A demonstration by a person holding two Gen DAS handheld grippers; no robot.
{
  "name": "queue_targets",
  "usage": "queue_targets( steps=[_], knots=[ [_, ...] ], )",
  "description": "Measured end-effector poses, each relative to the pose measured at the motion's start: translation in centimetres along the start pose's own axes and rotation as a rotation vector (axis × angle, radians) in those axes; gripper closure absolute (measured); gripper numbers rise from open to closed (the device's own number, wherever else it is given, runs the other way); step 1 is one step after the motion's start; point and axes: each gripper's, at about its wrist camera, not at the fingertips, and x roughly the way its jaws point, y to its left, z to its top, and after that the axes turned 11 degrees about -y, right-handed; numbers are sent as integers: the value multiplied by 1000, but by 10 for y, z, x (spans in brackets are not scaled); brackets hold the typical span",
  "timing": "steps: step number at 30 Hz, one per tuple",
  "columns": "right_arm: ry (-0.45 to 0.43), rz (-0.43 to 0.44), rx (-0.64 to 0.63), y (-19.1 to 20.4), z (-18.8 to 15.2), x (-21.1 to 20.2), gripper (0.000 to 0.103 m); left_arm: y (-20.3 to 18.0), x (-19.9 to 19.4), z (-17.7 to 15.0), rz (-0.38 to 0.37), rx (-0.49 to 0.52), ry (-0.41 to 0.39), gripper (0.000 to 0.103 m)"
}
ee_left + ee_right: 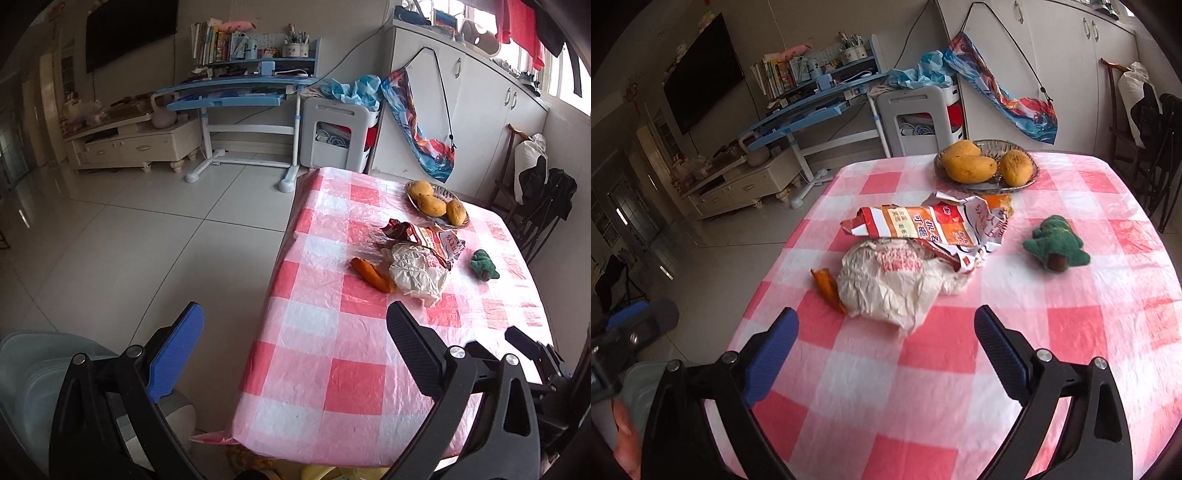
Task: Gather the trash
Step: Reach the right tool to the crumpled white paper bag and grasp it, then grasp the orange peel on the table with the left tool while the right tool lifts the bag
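On the pink checked tablecloth (923,387) lies a crumpled white paper wrapper (890,280) (417,273). Behind it rests a torn red-and-orange snack bag (923,225) (428,236), and an orange peel strip (829,290) (371,275) lies at the wrapper's left. My right gripper (886,328) hovers open just in front of the wrapper, nothing between its fingers. My left gripper (295,325) is open over the table's left edge, short of the trash. A pale grey-green bin (33,373) sits low at the left by the floor.
A glass dish of mangoes (986,166) stands at the table's far side. A green felt tree toy (1058,245) lies right of the snack bag. Dark chairs (1156,147) stand at the right; a blue desk (236,92) and tiled floor (147,240) lie left.
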Motion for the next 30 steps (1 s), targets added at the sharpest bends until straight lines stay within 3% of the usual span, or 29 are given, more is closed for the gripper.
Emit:
queue_targets(
  steps=[2,4,6,8,18,21,26,28,30],
  knots=[
    [24,-4,33,-4,4,16,26,-3,11,5,-4,10,16,8],
    [55,-13,40,-8,5,30,42,-3,23,10,-19,7,40,7],
    [100,23,55,-11,2,36,86,0,35,15,-31,-12,68,7],
    [105,61,65,-15,0,31,89,3,44,18,-28,-23,83,8],
    [123,131,10,-43,-8,-59,90,7,84,23,-24,-31,147,8],
    [149,104,5,-61,-15,-81,90,1,95,20,-41,-25,177,8],
    [195,39,53,-86,-21,-80,89,-24,98,13,-77,47,187,8],
    [196,10,53,-91,-22,-78,85,-38,100,10,-85,98,184,8],
    [177,5,55,-92,-20,-80,61,-52,104,6,-84,142,186,8]
  ],
)
